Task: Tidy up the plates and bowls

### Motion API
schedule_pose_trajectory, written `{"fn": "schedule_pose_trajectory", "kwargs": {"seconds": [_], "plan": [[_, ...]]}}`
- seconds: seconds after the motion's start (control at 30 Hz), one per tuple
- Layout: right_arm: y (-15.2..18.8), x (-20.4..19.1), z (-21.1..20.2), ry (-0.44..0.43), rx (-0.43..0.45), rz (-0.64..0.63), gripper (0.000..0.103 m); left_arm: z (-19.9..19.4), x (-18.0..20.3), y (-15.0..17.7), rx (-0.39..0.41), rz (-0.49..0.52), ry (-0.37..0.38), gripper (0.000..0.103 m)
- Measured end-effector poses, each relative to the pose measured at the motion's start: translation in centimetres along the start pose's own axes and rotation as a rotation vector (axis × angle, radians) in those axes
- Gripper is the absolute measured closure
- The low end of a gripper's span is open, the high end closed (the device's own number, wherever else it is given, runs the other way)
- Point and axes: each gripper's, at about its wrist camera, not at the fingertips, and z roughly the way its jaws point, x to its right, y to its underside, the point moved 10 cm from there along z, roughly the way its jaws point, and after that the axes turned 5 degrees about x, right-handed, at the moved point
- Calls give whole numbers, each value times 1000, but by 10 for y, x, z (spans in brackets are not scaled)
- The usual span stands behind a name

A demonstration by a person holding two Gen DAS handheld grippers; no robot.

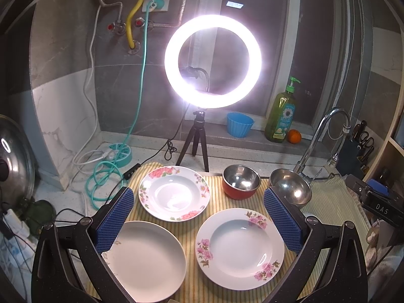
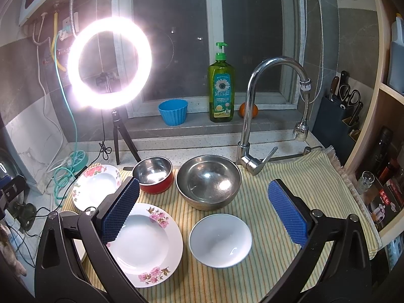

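On a striped cloth [image 1: 192, 217] lie a pink-flowered deep plate [image 1: 174, 193] at the back, a second flowered plate [image 1: 240, 248] at front right and a plain white plate [image 1: 146, 261] at front left. Behind stand a red bowl with a steel inside [image 1: 241, 181] and a large steel bowl [image 1: 293, 188]. My left gripper [image 1: 202, 219] hovers open above the plates, holding nothing. In the right wrist view the flowered plate [image 2: 146, 245], a small white bowl [image 2: 220, 240], the steel bowl [image 2: 208, 180] and the red bowl [image 2: 154, 174] lie under my open, empty right gripper [image 2: 204, 209].
A lit ring light on a tripod [image 1: 213, 60] stands behind the cloth, with cables [image 1: 103, 176] to its left. A faucet [image 2: 255, 116] rises at the back right. A dish soap bottle [image 2: 221, 88], blue cup [image 2: 173, 112] and orange [image 2: 248, 109] sit on the windowsill. A knife block [image 2: 338, 116] is at right.
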Motion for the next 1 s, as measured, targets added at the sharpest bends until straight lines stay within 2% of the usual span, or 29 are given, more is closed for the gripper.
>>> {"fn": "schedule_pose_trajectory", "kwargs": {"seconds": [0.63, 0.77, 0.87, 1.0], "plan": [[8, -1, 5, 2, -18, 0, 0, 10, -1, 4, -11, 22, -2, 1], [13, 1, 11, 3, -41, -10, 0, 19, 0, 16, -69, 19, 30, 1], [23, 5, 16, -2, -69, -11, 0, 26, -5, 35, -172, 39, 11, 1], [35, 12, 23, -4, -122, -1, 0, 31, -7, 52, -242, 36, 32, 1]]}}
